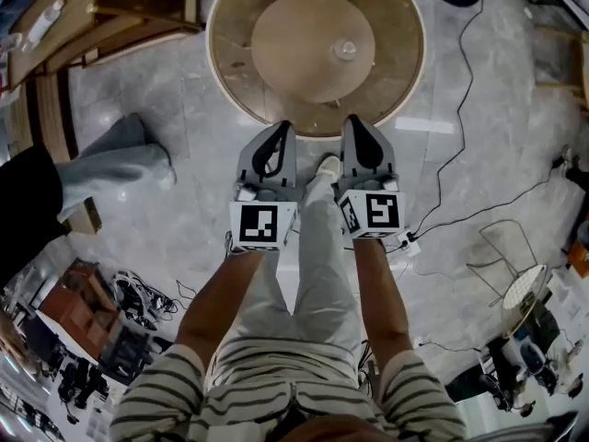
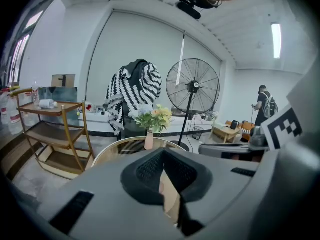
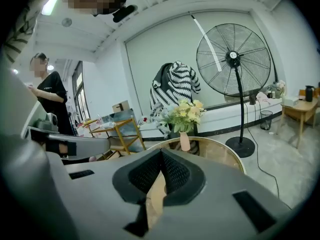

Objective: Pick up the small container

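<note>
Grey stone floor (image 1: 184, 210) fills the head view, crossed by black cables and a white power strip (image 1: 405, 242) on the near right side of the round table (image 1: 235, 90). Nearest the camera, the person in a striped shirt (image 1: 175, 389) holds both grippers out level with each other, just short of the table's near rim.

The left gripper (image 1: 283, 127) has its jaws closed tip to tip with nothing between them, and its own view shows the black ribbed pads (image 2: 145, 169) meeting at a point. The right gripper (image 1: 352, 121) is likewise closed and empty, its pads (image 3: 175, 171) touching at the tips. Each carries a marker cube (image 1: 262, 226) printed with black-and-white square patterns, not readable letters.

On the table, which has a glass top and a gold rim, the small container (image 1: 345, 49) stands right of centre, well apart from both grippers. At the table's far edge a pink vase (image 2: 149, 140) holds yellow and white flowers (image 3: 185, 111).

Beyond the table stand a black-and-white striped garment (image 2: 135, 91) draped over something and, to its right, a black pedestal fan (image 2: 195, 86). Left of the table is a wooden shelf rack (image 2: 55, 134). Far to the table's right a person in black with a backpack (image 2: 262, 104) stands.
</note>
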`<state>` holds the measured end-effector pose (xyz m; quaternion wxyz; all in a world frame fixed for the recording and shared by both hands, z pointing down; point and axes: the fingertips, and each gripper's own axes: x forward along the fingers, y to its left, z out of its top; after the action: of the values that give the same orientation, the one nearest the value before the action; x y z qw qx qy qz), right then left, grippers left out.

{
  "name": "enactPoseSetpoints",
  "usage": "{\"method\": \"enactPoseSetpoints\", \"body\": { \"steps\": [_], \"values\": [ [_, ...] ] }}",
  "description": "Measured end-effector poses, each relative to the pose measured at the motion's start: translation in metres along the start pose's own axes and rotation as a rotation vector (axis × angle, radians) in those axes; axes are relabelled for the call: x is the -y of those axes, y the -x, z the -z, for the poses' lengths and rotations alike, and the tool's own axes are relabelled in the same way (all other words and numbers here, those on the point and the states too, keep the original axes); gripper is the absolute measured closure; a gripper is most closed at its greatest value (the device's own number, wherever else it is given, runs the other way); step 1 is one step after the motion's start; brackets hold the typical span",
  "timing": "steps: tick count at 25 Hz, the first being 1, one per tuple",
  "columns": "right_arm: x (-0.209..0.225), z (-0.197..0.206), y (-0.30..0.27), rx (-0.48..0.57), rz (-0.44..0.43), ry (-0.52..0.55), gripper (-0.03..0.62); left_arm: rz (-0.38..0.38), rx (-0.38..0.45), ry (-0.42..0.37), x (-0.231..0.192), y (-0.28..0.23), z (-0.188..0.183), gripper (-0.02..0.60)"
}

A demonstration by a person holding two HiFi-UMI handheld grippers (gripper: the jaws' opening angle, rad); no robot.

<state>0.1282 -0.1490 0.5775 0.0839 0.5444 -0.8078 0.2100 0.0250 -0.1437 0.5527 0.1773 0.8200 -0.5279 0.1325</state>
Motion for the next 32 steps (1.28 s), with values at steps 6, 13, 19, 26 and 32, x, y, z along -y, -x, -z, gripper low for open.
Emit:
{"method": "enactPoseSetpoints", "body": {
  "steps": [6, 13, 19, 26, 32],
  "values": [
    [0.03, 0.026, -0.032, -0.011, 0.023, -0.007, 0.586, 0.003, -0.011, 0.022, 0.001, -0.026, 0.018, 0.578],
    [0.048, 0.054, -0.067, -0.037, 0.015, 0.005, 0.551, -0.003, -0.026, 0.022, -0.004, -0.048, 0.036, 0.579],
    [0.066, 0.074, -0.092, -0.056, 0.024, 0.006, 0.459, -0.008, -0.034, 0.041, -0.005, -0.061, 0.047, 0.578],
    [0.082, 0.097, -0.123, -0.094, 0.009, 0.02, 0.325, -0.018, -0.049, 0.039, -0.009, -0.072, 0.062, 0.578],
    [0.098, 0.109, -0.146, -0.113, 0.008, 0.026, 0.248, -0.023, -0.063, 0.044, -0.01, -0.08, 0.069, 0.578]
  ]
}}
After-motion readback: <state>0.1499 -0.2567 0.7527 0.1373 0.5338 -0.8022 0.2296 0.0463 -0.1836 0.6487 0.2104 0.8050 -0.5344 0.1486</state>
